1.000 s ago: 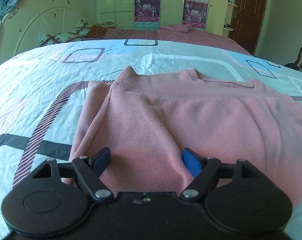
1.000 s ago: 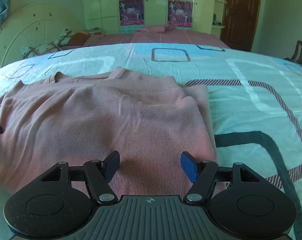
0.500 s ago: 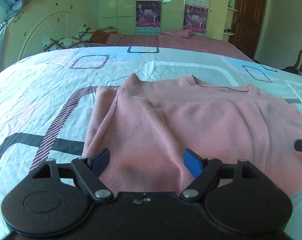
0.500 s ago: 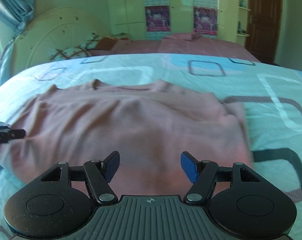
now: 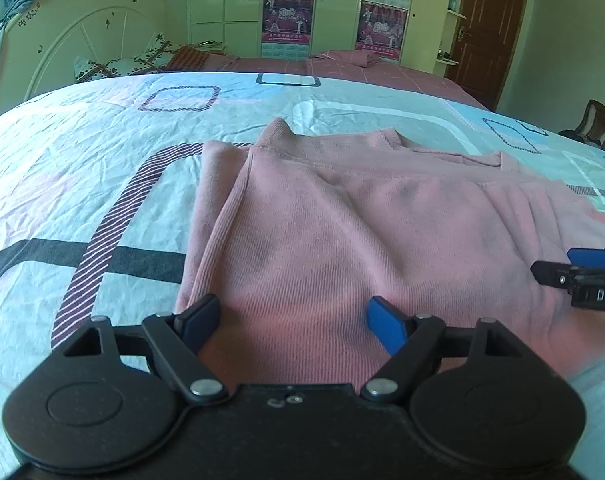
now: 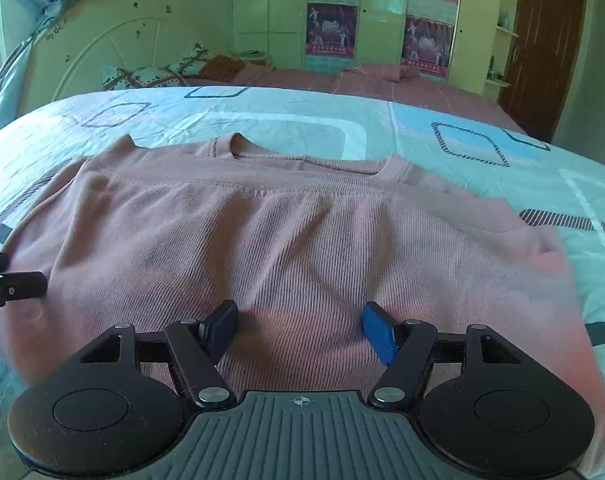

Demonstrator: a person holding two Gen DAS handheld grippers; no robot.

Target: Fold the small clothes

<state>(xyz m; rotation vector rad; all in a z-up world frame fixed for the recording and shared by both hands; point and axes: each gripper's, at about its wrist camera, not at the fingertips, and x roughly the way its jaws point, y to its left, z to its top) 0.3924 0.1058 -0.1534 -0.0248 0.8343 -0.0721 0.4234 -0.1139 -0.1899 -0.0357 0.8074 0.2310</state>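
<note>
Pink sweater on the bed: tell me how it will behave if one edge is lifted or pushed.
The pink sweater will probably be floppy: it lies limp in soft layers with rumpled edges, so a lifted edge would likely droop. Its ribbed knit looks thick, so it may hold a fold without springing back. Pushed over the wrinkled bedsheet, it would likely bunch up rather than slide whole.

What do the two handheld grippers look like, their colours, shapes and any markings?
Both are black, with two round discs, silver pivot pins and angled linkage bars. The left gripper has blue pads. The right gripper has a ribbed grey body with a crosshair mark; its side shows white letters "DAS" in the left view.
</note>
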